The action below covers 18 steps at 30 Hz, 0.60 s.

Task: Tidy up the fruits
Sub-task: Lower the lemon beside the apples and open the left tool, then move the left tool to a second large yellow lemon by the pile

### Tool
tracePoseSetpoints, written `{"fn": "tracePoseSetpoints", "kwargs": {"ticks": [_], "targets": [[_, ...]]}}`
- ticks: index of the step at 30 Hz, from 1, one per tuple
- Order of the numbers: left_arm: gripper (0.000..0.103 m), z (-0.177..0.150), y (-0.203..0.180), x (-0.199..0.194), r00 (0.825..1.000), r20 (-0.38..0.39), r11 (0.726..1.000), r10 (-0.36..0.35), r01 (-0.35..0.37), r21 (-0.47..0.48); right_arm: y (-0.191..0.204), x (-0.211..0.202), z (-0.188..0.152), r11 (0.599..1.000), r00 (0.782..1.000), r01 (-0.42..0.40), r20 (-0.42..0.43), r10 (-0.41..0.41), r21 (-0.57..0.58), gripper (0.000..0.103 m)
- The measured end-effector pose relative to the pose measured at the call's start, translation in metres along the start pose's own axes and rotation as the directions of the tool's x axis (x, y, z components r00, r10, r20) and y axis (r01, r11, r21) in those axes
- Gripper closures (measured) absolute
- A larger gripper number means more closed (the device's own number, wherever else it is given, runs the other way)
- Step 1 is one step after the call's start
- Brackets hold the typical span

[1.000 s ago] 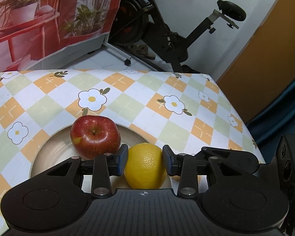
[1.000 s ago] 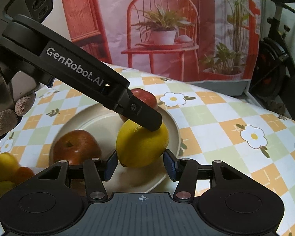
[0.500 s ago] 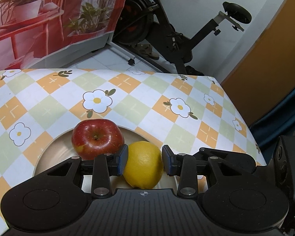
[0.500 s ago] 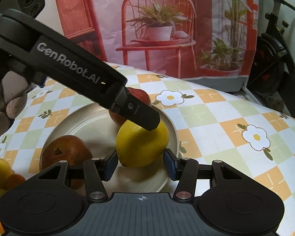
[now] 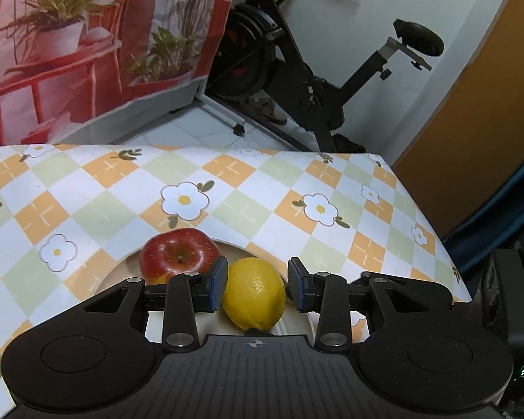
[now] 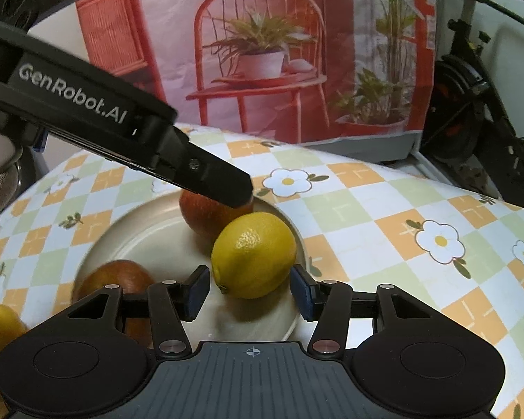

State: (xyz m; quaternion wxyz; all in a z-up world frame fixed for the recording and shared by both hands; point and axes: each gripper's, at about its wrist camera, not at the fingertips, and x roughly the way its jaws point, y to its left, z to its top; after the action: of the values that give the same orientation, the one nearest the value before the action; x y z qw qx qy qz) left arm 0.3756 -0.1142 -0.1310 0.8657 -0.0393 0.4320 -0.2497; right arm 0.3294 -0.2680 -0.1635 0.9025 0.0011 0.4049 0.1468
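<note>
A yellow lemon [image 5: 254, 293] [image 6: 254, 254] lies on a beige plate [image 6: 150, 241] next to a red apple [image 5: 178, 255] [image 6: 206, 216]. A second red apple [image 6: 117, 279] lies at the plate's near left. My left gripper [image 5: 257, 282] is open, raised above the lemon; its arm [image 6: 122, 129] crosses the right wrist view. My right gripper [image 6: 249, 291] is open, its pads on either side of the lemon with gaps.
The plate stands on a table with a checked flower cloth [image 5: 262, 188]. More yellow fruit [image 6: 0, 324] lies left of the plate. An exercise bike [image 5: 314, 80] and a printed backdrop [image 6: 262, 52] stand beyond the table's far edge.
My left gripper has lifted up and away from the lemon. My right gripper has pulled back a little. The lemon stays on the plate.
</note>
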Motion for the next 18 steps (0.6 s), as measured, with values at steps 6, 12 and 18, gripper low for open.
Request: {"fn": "tracePoseSetpoints", "kwargs": {"ticks": [6, 12, 18], "targets": [[0.063, -0.005, 0.003, -0.028, 0.998, 0.048, 0.999, 0.035, -0.035, -0.004, 0.009, -0.026, -0.006, 1.000, 0.999, 0.007, 0.037, -0.007, 0.023, 0.056], [0.063, -0.021, 0.010, -0.066, 0.991, 0.099, 0.996, 0.090, -0.092, 0.007, 0.028, -0.054, -0.021, 0.998, 0.996, 0.019, 0.085, -0.024, 0.059, 0.056], [0.063, -0.043, 0.024, -0.105, 0.979, 0.129, 0.987, 0.158, -0.160, 0.011, 0.054, -0.073, -0.038, 0.995, 0.992, 0.018, 0.125, -0.030, 0.096, 0.056]]}}
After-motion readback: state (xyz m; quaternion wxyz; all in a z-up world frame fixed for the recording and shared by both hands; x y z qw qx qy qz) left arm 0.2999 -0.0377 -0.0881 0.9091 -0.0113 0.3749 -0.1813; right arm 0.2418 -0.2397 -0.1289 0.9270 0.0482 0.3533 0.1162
